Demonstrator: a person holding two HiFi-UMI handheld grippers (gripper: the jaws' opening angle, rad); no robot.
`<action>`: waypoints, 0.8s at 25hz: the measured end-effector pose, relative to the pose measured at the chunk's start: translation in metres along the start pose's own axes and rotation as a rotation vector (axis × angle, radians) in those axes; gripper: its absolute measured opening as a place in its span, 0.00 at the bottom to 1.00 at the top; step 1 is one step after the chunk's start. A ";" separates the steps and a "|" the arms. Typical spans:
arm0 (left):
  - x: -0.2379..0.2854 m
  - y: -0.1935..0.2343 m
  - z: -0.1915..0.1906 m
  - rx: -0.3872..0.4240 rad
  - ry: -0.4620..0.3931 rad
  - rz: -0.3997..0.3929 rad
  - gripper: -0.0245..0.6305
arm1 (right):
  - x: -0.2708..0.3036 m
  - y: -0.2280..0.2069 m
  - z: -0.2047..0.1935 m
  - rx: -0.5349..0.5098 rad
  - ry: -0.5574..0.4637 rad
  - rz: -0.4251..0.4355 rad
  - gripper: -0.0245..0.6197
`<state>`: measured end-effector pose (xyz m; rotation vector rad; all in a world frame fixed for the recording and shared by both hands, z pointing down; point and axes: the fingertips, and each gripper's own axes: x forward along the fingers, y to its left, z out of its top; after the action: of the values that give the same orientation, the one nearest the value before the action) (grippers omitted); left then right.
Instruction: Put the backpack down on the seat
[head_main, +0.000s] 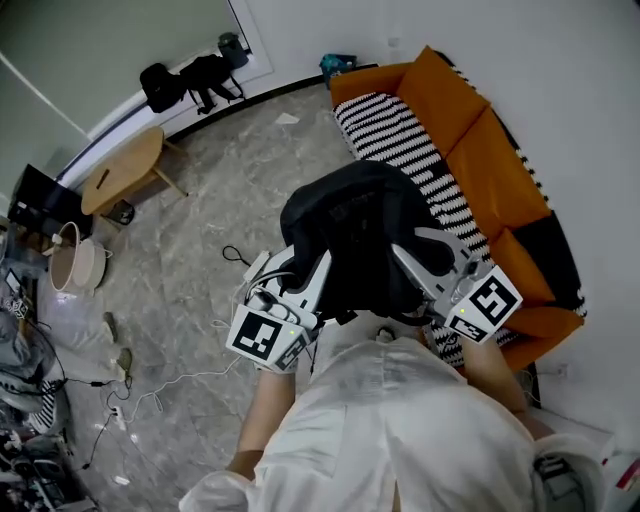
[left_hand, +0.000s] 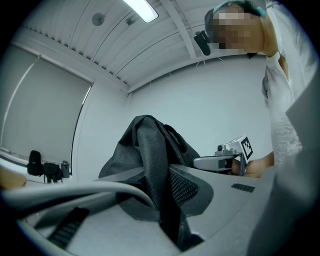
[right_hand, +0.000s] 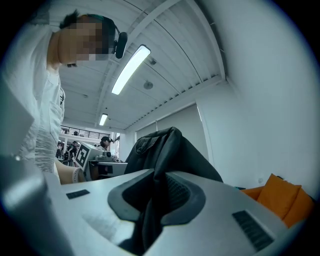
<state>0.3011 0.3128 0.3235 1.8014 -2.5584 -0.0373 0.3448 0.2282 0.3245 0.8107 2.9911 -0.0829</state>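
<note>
A black backpack was held up in front of the person, carried between two grippers. The left gripper was clamped on a fold of the bag's dark fabric, its jaws nearly together around it. The right gripper was likewise closed on a strip of the same fabric. In the head view the backpack was seen over the grey marbled floor and the front edge of the orange sofa, whose seat was covered by a black-and-white striped cloth.
</note>
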 end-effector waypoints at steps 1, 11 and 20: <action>0.006 0.006 -0.001 -0.001 0.002 0.004 0.12 | 0.005 -0.007 -0.001 0.003 0.003 0.000 0.11; 0.061 0.115 -0.008 -0.053 0.010 -0.019 0.12 | 0.102 -0.077 -0.010 0.009 0.043 -0.038 0.12; 0.111 0.246 0.001 -0.053 0.008 -0.107 0.12 | 0.221 -0.146 -0.004 -0.006 0.038 -0.106 0.12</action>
<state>0.0319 0.2915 0.3285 1.9137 -2.4293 -0.0976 0.0807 0.2138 0.3222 0.6599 3.0675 -0.0633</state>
